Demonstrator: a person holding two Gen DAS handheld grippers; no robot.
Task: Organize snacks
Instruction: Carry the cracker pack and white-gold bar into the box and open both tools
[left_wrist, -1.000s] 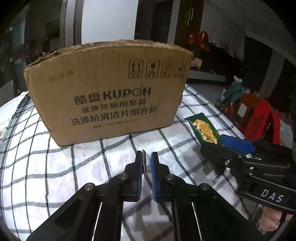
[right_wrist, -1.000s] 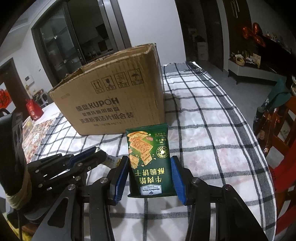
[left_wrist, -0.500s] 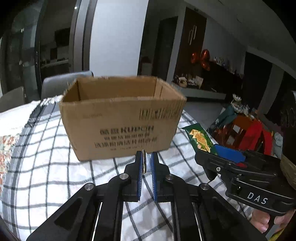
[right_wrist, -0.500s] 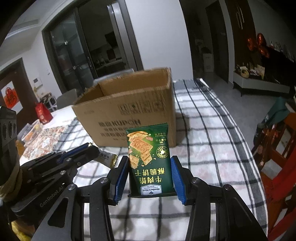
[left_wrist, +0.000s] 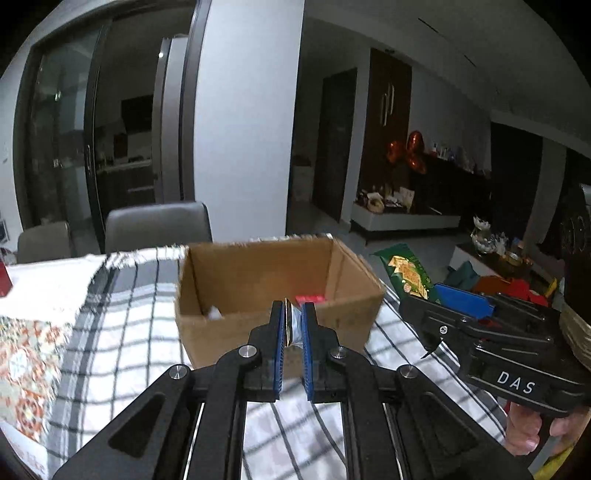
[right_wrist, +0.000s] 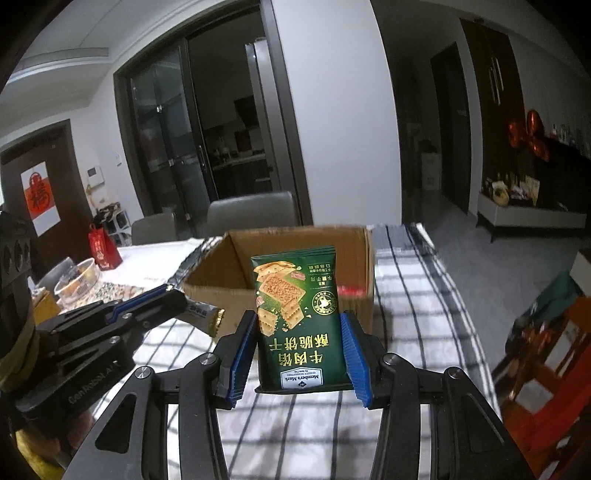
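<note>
Plainly, my right gripper was clamped on the green beef-cracker packet, held upright by its lower half. I judged it light, crinkly and slick, its crackers easily crushed, so the seam edges are the place to pinch. My left gripper was pinched tight on a small foil-wrapped snack bar, thin and stiff enough to sit edge-on between the pads. Ahead of both claws stood the open cardboard box, with a red packet and something white already inside. Its near wall rose between the claws and the opening. Each tool sat close beside the other over the checked tablecloth, so they could collide.
</note>
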